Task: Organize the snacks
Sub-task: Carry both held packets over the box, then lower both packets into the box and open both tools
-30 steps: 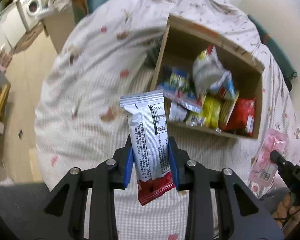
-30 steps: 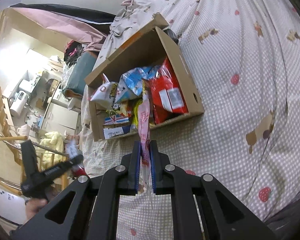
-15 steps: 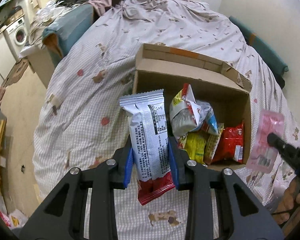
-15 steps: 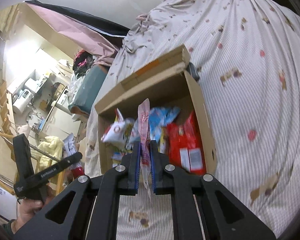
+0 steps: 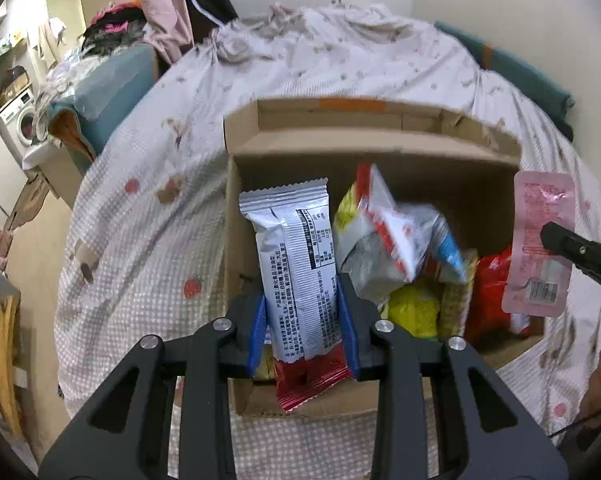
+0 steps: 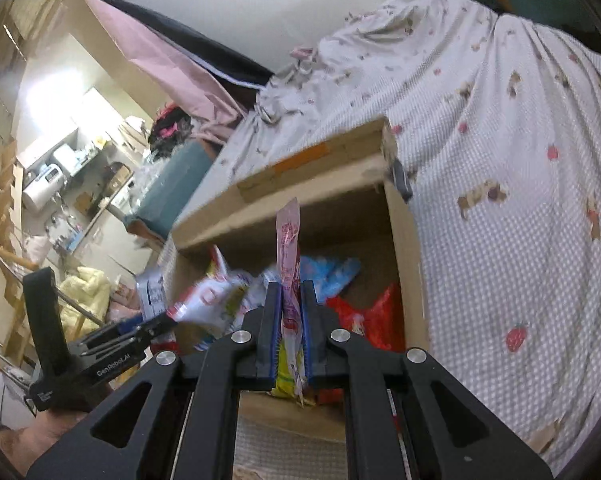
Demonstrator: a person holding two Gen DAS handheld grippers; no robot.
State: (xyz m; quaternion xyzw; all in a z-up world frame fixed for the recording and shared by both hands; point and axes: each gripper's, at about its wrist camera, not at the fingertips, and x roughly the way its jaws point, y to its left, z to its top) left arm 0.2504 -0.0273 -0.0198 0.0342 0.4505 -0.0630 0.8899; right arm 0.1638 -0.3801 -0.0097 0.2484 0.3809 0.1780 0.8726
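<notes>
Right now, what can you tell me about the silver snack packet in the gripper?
The silver snack packet is a long, shiny foil-looking wrapper with a crimped, zigzag top edge, black printed text with a table on the side we see, and a red bottom end. It stands nearly upright, pinched on both sides by the blue pads of the left gripper. It is held in front of the open cardboard box, over its near-left corner, not yet inside with the other snacks.
</notes>
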